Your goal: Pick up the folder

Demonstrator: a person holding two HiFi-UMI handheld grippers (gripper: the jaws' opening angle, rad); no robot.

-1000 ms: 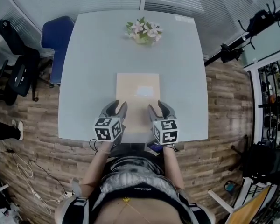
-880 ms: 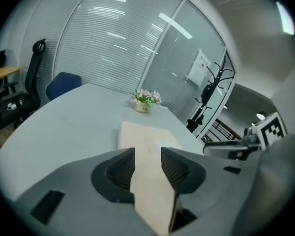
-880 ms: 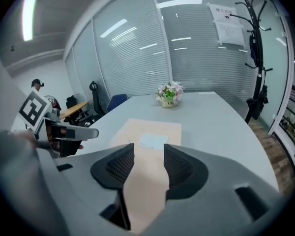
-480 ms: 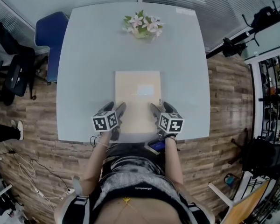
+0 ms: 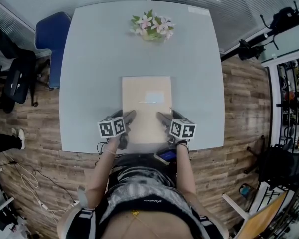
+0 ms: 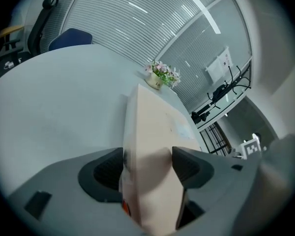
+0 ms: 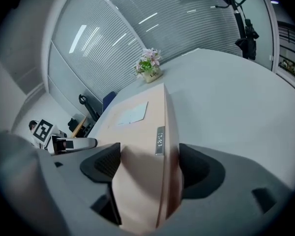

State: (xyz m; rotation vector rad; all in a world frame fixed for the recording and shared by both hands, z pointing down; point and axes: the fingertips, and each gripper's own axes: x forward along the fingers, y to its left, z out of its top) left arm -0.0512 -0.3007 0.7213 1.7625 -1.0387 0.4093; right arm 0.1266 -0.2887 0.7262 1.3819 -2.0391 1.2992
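straddling near corners of the folder with left gripper and right gripper, fingers just opened wide, not clamped yet; long axis pointing straight away.

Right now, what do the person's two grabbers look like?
The left gripper and right gripper are grey, each with dark ribbed pads and a white cube of black square markers. Their jaws have just been opening, the beige folder between them. The person wears a grey top.
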